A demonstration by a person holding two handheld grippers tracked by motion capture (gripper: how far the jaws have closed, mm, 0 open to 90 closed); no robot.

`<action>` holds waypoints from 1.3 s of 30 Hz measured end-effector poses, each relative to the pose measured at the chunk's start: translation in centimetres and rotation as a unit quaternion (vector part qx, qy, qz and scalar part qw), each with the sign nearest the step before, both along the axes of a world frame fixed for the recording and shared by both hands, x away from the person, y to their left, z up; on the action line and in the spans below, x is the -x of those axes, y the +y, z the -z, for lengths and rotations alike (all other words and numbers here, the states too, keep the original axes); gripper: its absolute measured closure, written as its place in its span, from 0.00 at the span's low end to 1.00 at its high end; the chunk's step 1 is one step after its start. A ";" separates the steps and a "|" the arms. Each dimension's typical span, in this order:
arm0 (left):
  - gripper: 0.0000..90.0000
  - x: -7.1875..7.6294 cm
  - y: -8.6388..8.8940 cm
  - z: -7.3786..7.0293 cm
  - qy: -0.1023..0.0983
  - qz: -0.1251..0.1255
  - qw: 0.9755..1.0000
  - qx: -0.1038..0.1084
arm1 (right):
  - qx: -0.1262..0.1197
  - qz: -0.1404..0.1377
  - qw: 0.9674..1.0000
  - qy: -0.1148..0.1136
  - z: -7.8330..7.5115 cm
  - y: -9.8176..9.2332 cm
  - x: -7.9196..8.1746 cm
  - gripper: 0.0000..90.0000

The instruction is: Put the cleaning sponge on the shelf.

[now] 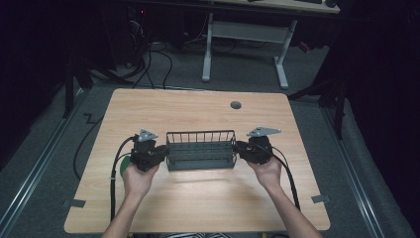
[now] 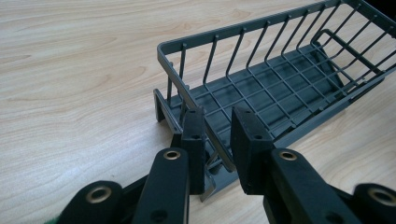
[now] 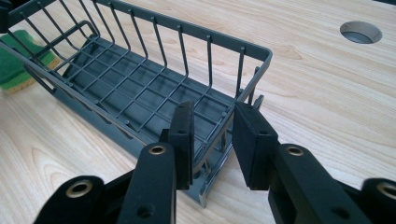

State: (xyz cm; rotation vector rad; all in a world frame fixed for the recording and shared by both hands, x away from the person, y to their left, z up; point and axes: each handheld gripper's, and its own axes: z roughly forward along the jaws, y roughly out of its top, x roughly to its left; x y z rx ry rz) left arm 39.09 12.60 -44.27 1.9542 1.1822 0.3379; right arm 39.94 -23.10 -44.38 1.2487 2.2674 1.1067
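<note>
From above, one grey wire basket (image 1: 200,149) sits mid-table, a gripper at each end for a level two-handed move: left gripper (image 1: 159,152), right gripper (image 1: 241,148). Left gripper view: jaws straddle the end rim, a gap showing, not pinching. Right gripper view: same loose straddle; one green sponge (image 3: 16,65) lies beyond the basket's far end.

Grippers (image 1: 163,153) (image 1: 239,147) flank wire basket (image 1: 200,148) on table (image 1: 198,198).
</note>
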 end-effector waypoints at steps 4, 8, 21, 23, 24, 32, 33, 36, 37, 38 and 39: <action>0.82 0.3 0.3 0.1 0.004 0.000 1.000 0.006 | -0.012 -0.002 1.000 -0.004 0.2 -0.1 0.5 0.71; 0.66 0.6 0.7 0.4 0.004 -0.007 1.000 0.010 | -0.024 0.006 1.000 -0.009 0.1 -0.5 0.8 0.61; 0.39 1.6 2.1 0.4 -0.012 -0.012 0.999 0.029 | -0.072 0.050 0.996 -0.033 0.3 -3.4 2.2 0.49; 0.38 1.9 2.4 0.4 -0.015 -0.015 0.999 0.033 | -0.072 0.053 0.995 -0.038 0.1 -3.8 2.4 0.49; 0.37 1.9 2.4 0.4 -0.015 -0.015 0.999 0.033 | -0.072 0.053 0.995 -0.038 0.1 -3.8 2.4 0.49; 0.32 3.1 4.4 0.6 -0.028 -0.037 0.998 0.037 | -0.059 0.086 0.993 -0.055 1.1 -6.0 3.7 0.51; 0.32 3.1 4.4 0.6 -0.028 -0.037 0.998 0.037 | -0.059 0.086 0.993 -0.055 1.1 -6.0 3.7 0.51; 0.31 3.5 5.2 0.7 -0.030 -0.048 0.998 0.035 | -0.043 0.105 0.992 -0.047 2.3 -7.2 4.2 0.51; 0.31 3.6 5.4 0.7 -0.029 -0.052 0.998 0.035 | -0.043 0.105 0.992 -0.047 2.3 -7.2 4.2 0.51; 0.30 3.8 5.6 0.8 -0.029 -0.056 0.997 0.036 | -0.034 0.117 0.992 -0.042 2.9 -7.7 4.5 0.49; 0.30 4.0 6.1 0.9 -0.028 -0.063 0.997 0.035 | -0.031 0.120 0.991 -0.041 3.3 -8.0 4.5 0.48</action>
